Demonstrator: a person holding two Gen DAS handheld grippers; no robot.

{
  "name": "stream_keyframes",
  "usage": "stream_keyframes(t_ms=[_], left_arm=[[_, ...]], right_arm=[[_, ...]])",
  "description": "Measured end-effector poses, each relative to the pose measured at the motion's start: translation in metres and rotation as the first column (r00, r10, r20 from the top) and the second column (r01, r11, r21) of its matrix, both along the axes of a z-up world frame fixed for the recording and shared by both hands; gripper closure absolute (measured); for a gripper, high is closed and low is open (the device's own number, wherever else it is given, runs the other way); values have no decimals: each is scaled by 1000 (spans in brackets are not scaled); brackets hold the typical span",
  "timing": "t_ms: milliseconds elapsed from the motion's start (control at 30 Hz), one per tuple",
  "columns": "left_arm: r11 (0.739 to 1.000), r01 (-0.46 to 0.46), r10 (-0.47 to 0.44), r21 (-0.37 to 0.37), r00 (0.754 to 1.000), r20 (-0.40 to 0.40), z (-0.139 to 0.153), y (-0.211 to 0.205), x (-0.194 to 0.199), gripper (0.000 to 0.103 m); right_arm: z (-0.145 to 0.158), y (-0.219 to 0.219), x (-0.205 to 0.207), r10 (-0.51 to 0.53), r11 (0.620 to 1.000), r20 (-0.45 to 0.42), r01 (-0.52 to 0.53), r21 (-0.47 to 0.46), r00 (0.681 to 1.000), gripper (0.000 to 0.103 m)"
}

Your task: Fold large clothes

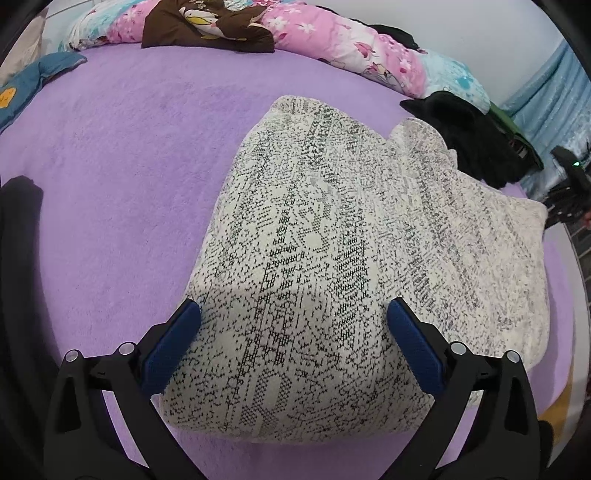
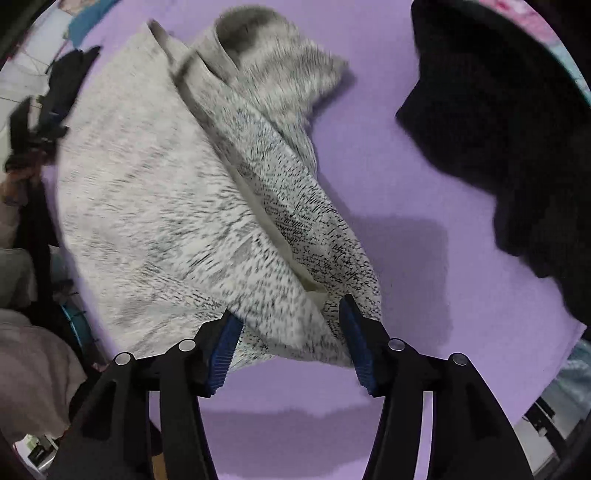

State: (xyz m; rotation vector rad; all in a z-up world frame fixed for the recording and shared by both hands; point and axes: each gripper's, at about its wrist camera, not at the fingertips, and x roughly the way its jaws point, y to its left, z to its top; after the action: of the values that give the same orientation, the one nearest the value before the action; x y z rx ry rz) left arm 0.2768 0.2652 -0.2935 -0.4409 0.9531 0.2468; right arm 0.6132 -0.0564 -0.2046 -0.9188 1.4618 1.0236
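So, quick notes, tongs outward.
Left gripper [image 1: 293, 310]: jaws spread wide, blue pads on either side of the near part of the sweater, nothing pinched; fabric sits between and under the fingers, contact with the pads unclear.
Right gripper [image 2: 290, 314]: jaws apart, blue ribbed pads flanking a bunched fold of the sweater; the fold lies in the gap, but I cannot tell whether the pads press it. View is motion-blurred.
Sweater [image 1: 354, 258]: cream knit with black speckle pattern, lying on the bed cover, partly folded, thick doubled edge nearest the left gripper, far corner rumpled. In the right wrist view the sweater [image 2: 155, 206] is broad and flat on the left, with a twisted sleeve-like strip running from the top down to the right gripper.
Bed cover [image 1: 129, 166]: purple, fleecy, under everything; also seen in the right wrist view [image 2: 406, 177].
Black garment [image 1: 476, 144]: heap just beyond the sweater's far right corner, touching or nearly so; in the right wrist view [image 2: 517, 129] it fills the upper right, apart from the sweater strip.
Floral quilt [image 1: 332, 40]: pink and light blue, bunched along the far edge of the bed.
Brown cloth [image 1: 207, 26]: printed, on top of the quilt.
Blue item [image 1: 33, 85]: far left on the cover, with a yellow patch.
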Motion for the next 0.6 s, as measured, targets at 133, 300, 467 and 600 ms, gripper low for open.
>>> stream_keyframes(t_ms=[133, 300, 467, 600], left_arm=[[1000, -6, 6, 0, 1000, -1, 1, 0, -1, 6], [999, -40, 40, -7, 999, 8, 3, 4, -8, 6], [998, -66, 66, -21, 998, 10, 4, 10, -17, 6], [995, -94, 94, -44, 996, 6, 2, 16, -28, 6]], right_arm=[[46, -23, 10, -154, 979, 112, 136, 151, 982, 6], [43, -7, -38, -182, 962, 150, 144, 230, 972, 6], [-11, 22, -87, -271, 911, 26, 248, 328, 962, 6], [-52, 21, -93, -380, 875, 15, 355, 328, 925, 6]])
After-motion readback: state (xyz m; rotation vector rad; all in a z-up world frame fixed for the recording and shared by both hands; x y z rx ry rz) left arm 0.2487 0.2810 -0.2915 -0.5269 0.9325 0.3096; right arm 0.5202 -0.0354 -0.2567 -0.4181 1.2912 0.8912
